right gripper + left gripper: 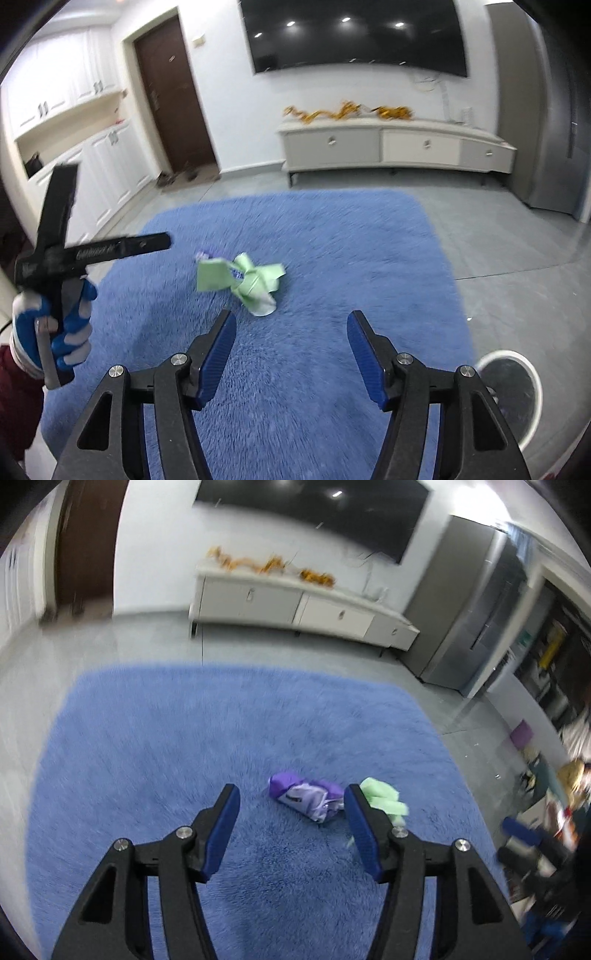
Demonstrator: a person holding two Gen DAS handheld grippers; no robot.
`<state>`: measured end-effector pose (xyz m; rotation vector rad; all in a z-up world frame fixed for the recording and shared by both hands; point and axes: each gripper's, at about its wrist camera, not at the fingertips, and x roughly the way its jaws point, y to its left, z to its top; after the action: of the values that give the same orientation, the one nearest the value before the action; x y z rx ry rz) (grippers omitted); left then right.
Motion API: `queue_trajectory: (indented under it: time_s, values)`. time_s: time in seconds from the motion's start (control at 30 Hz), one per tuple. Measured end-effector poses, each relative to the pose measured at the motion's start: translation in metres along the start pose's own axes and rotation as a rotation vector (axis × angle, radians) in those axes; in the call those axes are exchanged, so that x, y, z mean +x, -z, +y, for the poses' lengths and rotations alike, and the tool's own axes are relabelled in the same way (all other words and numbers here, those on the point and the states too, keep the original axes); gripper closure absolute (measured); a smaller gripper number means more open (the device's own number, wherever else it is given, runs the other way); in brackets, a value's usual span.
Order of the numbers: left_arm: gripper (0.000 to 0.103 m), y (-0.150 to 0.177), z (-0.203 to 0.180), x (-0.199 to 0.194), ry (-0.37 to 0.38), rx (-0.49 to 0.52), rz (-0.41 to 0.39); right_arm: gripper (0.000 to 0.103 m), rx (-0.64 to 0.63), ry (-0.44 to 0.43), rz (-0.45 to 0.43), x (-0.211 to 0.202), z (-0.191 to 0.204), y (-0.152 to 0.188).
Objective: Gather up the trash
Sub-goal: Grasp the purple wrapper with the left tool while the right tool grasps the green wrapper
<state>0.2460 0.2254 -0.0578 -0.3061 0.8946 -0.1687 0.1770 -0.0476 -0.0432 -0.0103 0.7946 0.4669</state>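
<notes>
A crumpled purple wrapper [304,795] lies on the blue shaggy rug [184,738], just beyond my left gripper [291,794], whose jaws stand open and apart from it with nothing between them. A crumpled green wrapper [384,799] lies right beside it, partly hidden behind the right finger. In the right wrist view the green wrapper [243,280] lies on the rug [332,240] ahead and left of my right gripper [291,319], open and empty above the pile. Only a sliver of the purple wrapper [205,254] shows behind the green one.
A white round bin [513,391] stands at the rug's right edge. A gloved hand [55,325] holds the other gripper's handle at the left. A low white cabinet [399,144] with orange tinsel runs along the far wall under a TV. A grey fridge [476,620] and clutter [546,830] stand at the right.
</notes>
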Motion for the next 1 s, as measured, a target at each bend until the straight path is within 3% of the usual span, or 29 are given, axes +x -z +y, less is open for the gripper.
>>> queue_trajectory:
  time_s: [0.17, 0.4, 0.53, 0.63, 0.7, 0.83, 1.0]
  values:
    - [0.046, -0.004, 0.001, 0.038, 0.036, -0.121, 0.081, 0.039, -0.083, -0.058, 0.029, 0.041, 0.011, -0.003]
    - [0.046, -0.007, -0.005, 0.073, 0.005, -0.193, 0.164, 0.036, -0.196, -0.109, 0.049, 0.087, 0.032, -0.012]
    - [0.048, -0.011, -0.009, 0.081, -0.011, -0.215, 0.166, 0.036, -0.205, -0.119, 0.077, 0.109, 0.032, -0.013]
    - [0.057, -0.016, -0.01, 0.087, -0.023, -0.241, 0.164, 0.036, -0.189, -0.125, 0.102, 0.12, 0.03, -0.014]
    - [0.059, -0.017, -0.012, 0.091, -0.025, -0.254, 0.163, 0.042, -0.18, -0.138, 0.12, 0.124, 0.028, -0.015]
    - [0.064, -0.023, -0.013, 0.094, -0.033, -0.271, 0.154, 0.07, -0.167, -0.156, 0.132, 0.121, 0.025, -0.012]
    - [0.066, -0.014, -0.01, 0.087, -0.011, -0.288, 0.141, 0.076, -0.15, -0.161, 0.112, 0.095, 0.024, 0.002]
